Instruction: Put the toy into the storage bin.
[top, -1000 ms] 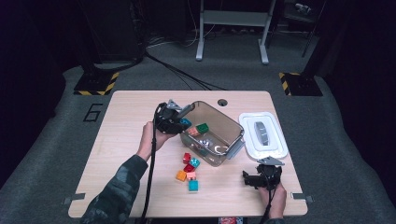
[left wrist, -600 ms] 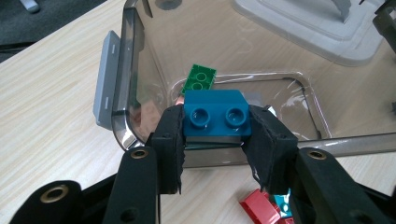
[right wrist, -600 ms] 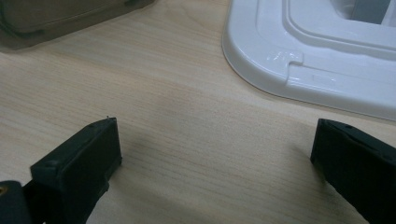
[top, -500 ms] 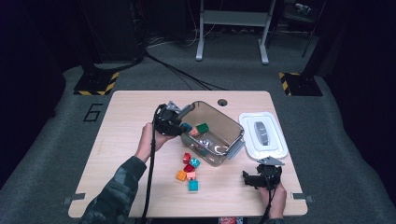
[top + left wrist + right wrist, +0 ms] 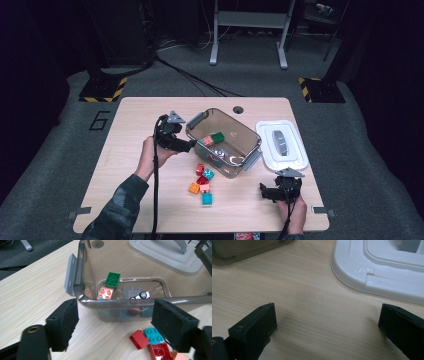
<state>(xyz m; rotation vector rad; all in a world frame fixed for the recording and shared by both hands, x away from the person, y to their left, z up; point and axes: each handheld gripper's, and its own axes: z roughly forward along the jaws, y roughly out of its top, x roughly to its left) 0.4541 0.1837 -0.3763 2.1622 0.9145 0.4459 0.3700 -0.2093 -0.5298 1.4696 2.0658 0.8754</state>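
Now the left gripper [image 5: 190, 145] sits beside the clear bin [image 5: 250, 145], jaws just opened, empty; green brick [image 5: 112, 279] inside; right gripper [image 5: 263, 190] wide.

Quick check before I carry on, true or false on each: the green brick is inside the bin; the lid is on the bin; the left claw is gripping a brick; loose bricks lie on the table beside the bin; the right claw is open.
1. The green brick is inside the bin. True.
2. The lid is on the bin. False: it lies on the table beside it.
3. The left claw grips a brick. False: its jaws have just been opening, nothing between them.
4. Loose bricks lie beside the bin. True.
5. The right claw is open. True.
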